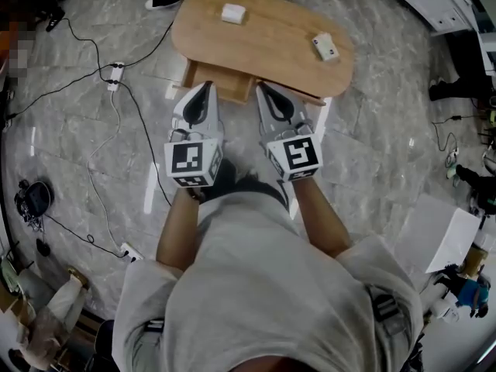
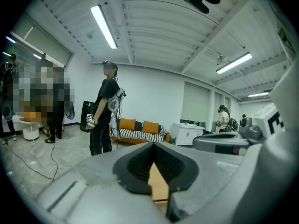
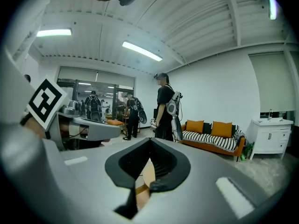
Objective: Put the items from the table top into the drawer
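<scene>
A small white box point(image 1: 232, 13) lies on the far left of the oval wooden table point(image 1: 271, 29). A second white item with dark print point(image 1: 325, 46) lies at the table's right end. Under the near edge, the wooden drawer point(image 1: 232, 80) is pulled out. My left gripper point(image 1: 205, 86) and right gripper point(image 1: 261, 87) are held side by side with their tips over the drawer, short of both items. Both have their jaws together and nothing in them. In each gripper view, the left gripper point(image 2: 154, 146) and right gripper point(image 3: 150, 141) show only a sliver of wood past the closed pads.
Cables and a power strip point(image 1: 115, 74) run across the marble floor to the left. White sheets point(image 1: 438, 231) and clutter lie at the right. A person point(image 2: 105, 111) stands beyond the table near an orange sofa point(image 2: 140, 127) and a white cabinet point(image 3: 270, 136).
</scene>
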